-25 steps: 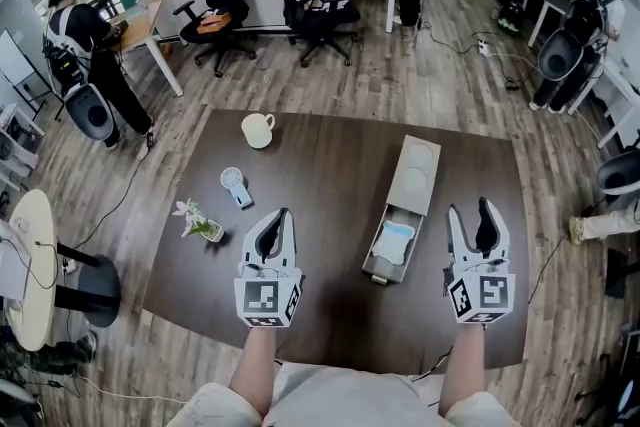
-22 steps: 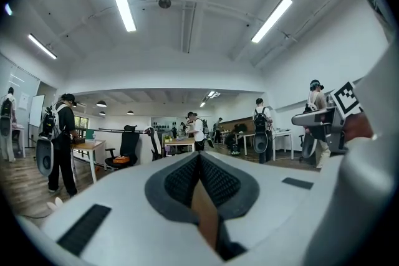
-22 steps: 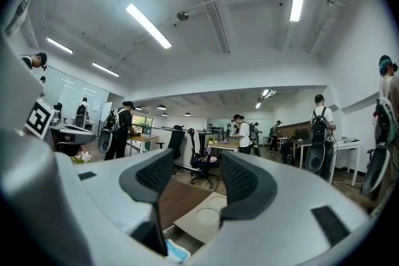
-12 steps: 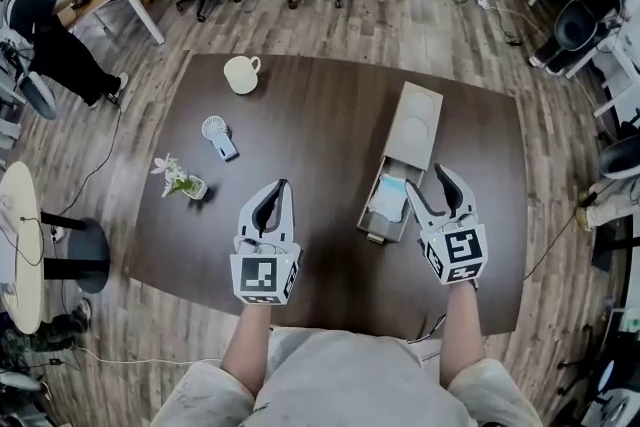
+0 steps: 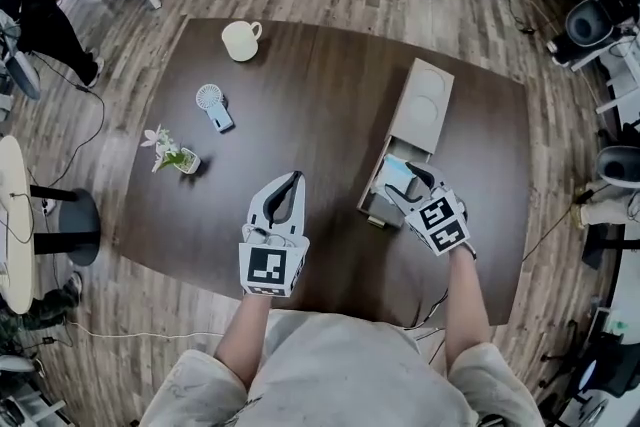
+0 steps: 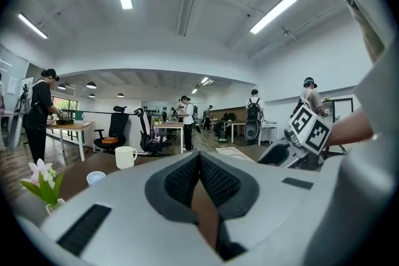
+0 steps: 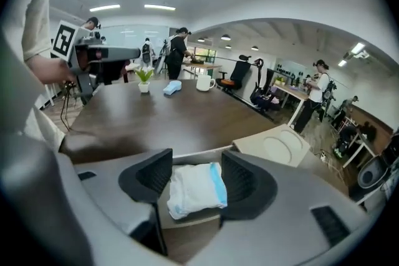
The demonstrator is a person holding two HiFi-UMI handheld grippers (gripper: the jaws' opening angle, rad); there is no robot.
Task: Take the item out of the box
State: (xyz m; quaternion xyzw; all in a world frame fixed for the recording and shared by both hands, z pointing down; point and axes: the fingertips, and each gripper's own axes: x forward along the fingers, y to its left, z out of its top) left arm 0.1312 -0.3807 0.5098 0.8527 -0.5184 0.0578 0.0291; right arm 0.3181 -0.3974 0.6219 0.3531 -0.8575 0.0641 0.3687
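A long beige box [image 5: 420,115] lies on the dark table [image 5: 300,95], its drawer [image 5: 376,200] pulled out toward me. In the drawer lies a white packet with a blue edge [image 5: 397,176] [image 7: 196,189]. My right gripper [image 5: 405,182] [image 7: 197,171] hangs open just above the drawer, one pad on each side of the packet, not gripping it. My left gripper [image 5: 288,185] [image 6: 199,162] is shut and empty over bare table left of the box.
A cream mug [image 5: 241,40], a small blue hand fan [image 5: 214,105] and a little potted flower [image 5: 170,153] stand on the table's far left half. Office chairs, desks and several people surround the table. The table's front edge runs near my body.
My right gripper has swung left and forward from beside the box to over the open drawer, straddling the packet. The left gripper has barely moved.
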